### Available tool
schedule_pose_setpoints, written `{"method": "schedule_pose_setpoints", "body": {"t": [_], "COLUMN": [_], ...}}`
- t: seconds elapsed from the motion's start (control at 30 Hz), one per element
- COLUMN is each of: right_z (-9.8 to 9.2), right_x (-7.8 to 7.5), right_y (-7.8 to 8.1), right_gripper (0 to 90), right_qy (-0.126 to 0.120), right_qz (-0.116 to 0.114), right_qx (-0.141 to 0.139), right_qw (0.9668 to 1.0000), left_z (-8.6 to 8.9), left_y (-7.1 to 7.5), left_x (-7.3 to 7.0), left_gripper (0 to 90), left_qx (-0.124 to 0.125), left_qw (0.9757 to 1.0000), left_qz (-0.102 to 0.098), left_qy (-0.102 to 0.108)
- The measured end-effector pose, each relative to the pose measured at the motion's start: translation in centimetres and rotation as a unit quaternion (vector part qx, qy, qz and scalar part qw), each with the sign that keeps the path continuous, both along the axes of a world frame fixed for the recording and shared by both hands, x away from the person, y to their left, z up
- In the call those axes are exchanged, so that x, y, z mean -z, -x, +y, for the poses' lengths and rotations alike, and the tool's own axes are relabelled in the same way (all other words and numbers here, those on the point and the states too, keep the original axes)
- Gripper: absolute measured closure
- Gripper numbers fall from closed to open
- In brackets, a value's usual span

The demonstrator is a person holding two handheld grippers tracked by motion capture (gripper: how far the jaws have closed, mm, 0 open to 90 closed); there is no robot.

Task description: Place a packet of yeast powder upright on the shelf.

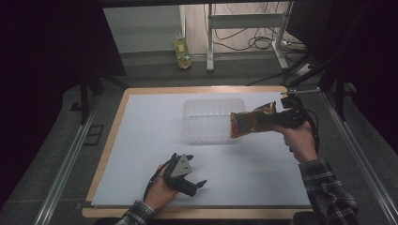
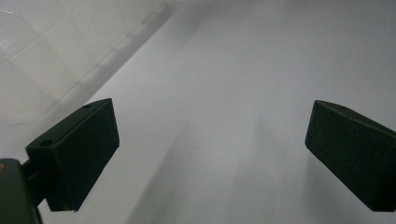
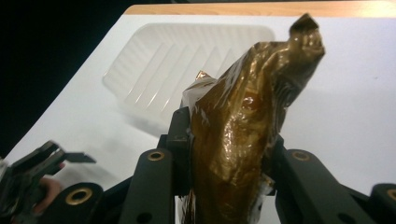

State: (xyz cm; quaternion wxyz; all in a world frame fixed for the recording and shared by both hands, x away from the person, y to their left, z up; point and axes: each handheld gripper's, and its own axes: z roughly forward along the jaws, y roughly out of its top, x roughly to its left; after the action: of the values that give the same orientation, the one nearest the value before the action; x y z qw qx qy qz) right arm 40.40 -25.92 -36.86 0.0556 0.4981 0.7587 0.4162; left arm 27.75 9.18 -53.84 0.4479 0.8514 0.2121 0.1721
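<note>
The right gripper (image 1: 285,119) is clamping a crinkly gold-and-red snack bag (image 1: 252,122), jaws narrow and pinched on one end of it, w/ the rest of the bag sticking out leftward over the right edge of the clear plastic tray (image 1: 206,119). In the right gripper view the bag (image 3: 243,140) is sitting squeezed between both jaws, its twisted end pointing up & away, the ribbed tray (image 3: 177,65) lying beyond it on the white table sheet (image 3: 364,93). Holding it by the end is prob. so the body hangs free and can drop flat into the tray w/o the jaws getting in the way; the tray's sitting mid-table, toward the far side, within easy reach of that hand.

The left gripper (image 1: 190,180) is resting near the front edge of the table, jaws standing wide w/ nothing between them; in the left gripper view the pads are well apart over bare white surface, the tray's wall (image 2: 56,51) at upper left. Looks like it's parked out of the way, ready to steady the tray if needed.

Writing: the bag's print is too crumpled & glossy to read, no brand legible. A yellowish bottle (image 1: 182,52) is standing on the floor beyond the table, label unreadable.
</note>
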Motion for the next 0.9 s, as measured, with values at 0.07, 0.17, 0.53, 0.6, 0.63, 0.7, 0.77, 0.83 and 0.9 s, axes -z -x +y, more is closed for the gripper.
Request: {"method": "schedule_pose_setpoints", "body": {"t": [0.07,0.17,0.53,0.6,0.63,0.7,0.77,0.83,0.9], "right_z": [0.1,0.5,2.3,2.7,3.1,3.5,3.9,4.1,4.5], "right_x": [-0.2,-0.3,0.2,0.3,0.4,0.5,0.6,0.7,0.9], "right_y": [-0.6,-1.8,-4.4,-4.8,-5.2,-5.5,-5.8,-6.0,-6.5], "right_gripper": [67.1,67.1,67.1,67.1,67.1,67.1,67.1,67.0,66.8], "right_qy": [0.004,0.013,0.045,0.050,0.055,0.061,0.068,0.070,0.073], "right_qz": [-0.001,-0.001,0.012,0.015,0.021,0.025,0.030,0.031,0.035], "right_qx": [0.005,0.012,0.021,0.021,0.019,0.017,0.017,0.017,0.015], "right_qw": [1.0000,0.9998,0.9987,0.9984,0.9981,0.9977,0.9971,0.9969,0.9966], "left_z": [0.0,0.0,0.0,0.1,0.1,0.1,0.1,0.1,0.1], "left_y": [0.0,0.0,0.1,0.1,0.1,0.1,0.1,0.0,0.0], "left_x": [0.0,0.0,-0.1,-0.1,-0.1,-0.1,-0.1,-0.1,-0.1], "left_gripper": [2.8,2.8,2.8,2.8,2.9,2.9,2.9,2.9,2.9], "left_qx": [0.000,0.001,0.005,0.006,0.006,0.006,0.007,0.006,0.006], "left_qw": [1.0000,1.0000,1.0000,0.9999,0.9999,0.9999,0.9999,0.9999,0.9999], "left_qz": [0.000,-0.003,-0.006,-0.009,-0.009,-0.009,-0.010,-0.009,-0.010], "left_qy": [-0.002,-0.002,0.000,-0.004,-0.005,-0.004,-0.004,-0.004,-0.004]}}
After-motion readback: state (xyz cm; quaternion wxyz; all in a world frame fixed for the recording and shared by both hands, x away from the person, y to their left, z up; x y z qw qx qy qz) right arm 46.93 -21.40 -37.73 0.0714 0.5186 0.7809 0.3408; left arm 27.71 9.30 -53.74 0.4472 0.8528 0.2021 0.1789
